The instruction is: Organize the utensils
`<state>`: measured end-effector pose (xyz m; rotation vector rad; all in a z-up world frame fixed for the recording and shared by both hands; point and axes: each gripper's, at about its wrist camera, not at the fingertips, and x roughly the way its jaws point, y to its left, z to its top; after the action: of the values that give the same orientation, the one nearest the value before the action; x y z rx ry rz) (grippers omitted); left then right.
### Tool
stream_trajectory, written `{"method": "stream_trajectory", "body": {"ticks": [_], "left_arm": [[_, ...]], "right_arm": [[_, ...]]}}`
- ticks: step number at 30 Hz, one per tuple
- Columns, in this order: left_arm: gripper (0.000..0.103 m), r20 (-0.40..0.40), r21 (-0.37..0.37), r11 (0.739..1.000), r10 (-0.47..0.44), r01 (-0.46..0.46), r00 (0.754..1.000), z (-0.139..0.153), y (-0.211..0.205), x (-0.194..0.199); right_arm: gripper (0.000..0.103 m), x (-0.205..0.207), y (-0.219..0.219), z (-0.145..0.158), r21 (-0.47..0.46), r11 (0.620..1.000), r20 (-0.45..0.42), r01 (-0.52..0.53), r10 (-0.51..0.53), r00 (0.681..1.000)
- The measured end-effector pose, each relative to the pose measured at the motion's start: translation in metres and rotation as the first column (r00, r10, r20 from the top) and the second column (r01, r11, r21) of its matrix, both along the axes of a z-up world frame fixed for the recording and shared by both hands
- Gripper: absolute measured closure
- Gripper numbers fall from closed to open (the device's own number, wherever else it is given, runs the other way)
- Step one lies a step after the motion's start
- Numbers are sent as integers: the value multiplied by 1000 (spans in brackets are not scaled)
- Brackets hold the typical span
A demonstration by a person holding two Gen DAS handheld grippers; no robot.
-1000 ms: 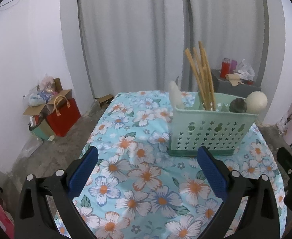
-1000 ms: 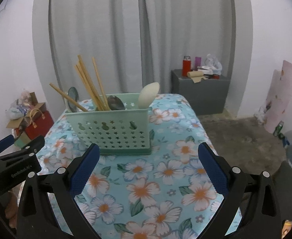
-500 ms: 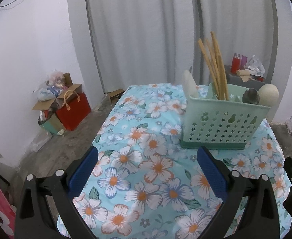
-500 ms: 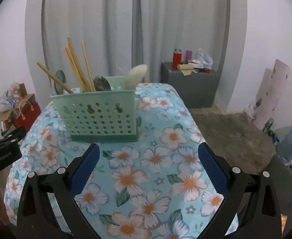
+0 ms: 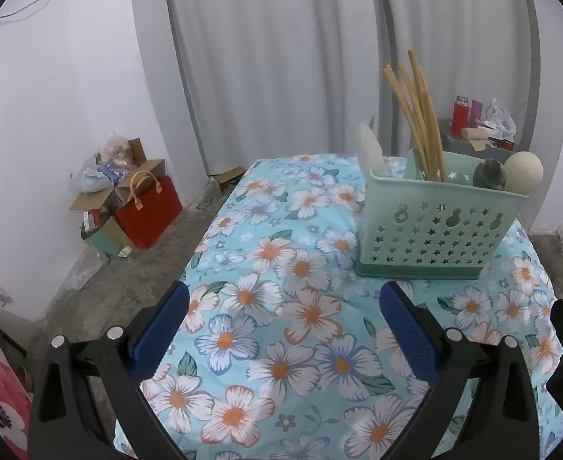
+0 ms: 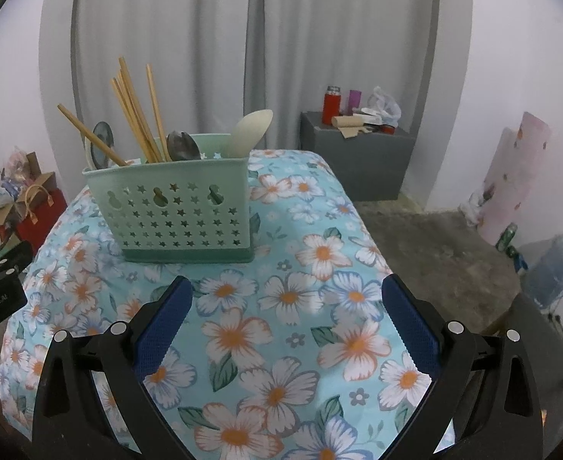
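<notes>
A mint-green perforated utensil basket stands upright on the floral tablecloth; it also shows in the right wrist view. It holds several wooden chopsticks, a pale wooden spoon, a dark spoon and a white utensil. My left gripper is open and empty, above the cloth in front and left of the basket. My right gripper is open and empty, in front and right of the basket.
The table edges drop to a concrete floor on both sides. Boxes and a red bag sit by the left wall. A grey cabinet with bottles stands behind the table on the right. A water jug stands far right.
Both grippers have drawn back and away from the basket, the left swinging left and the right swinging right. Both stayed open and empty.
</notes>
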<state>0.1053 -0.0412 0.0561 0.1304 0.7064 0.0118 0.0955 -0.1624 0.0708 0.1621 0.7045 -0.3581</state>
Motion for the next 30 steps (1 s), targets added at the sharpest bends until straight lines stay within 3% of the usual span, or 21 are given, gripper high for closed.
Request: {"method": "stream_trajectory", "body": {"ticks": [12,30], "left_arm": [[6,-28,-15,1000,-14,14,1000,-3,-4,2],[6,-29,-25,1000,-6,5,1000,-1,0,0]], "right_arm": [[8,-4,-7,-5,-5,1000,-20,20,-20,1000],[8,2,6,1,35,999,-1,-40,40,999]]}}
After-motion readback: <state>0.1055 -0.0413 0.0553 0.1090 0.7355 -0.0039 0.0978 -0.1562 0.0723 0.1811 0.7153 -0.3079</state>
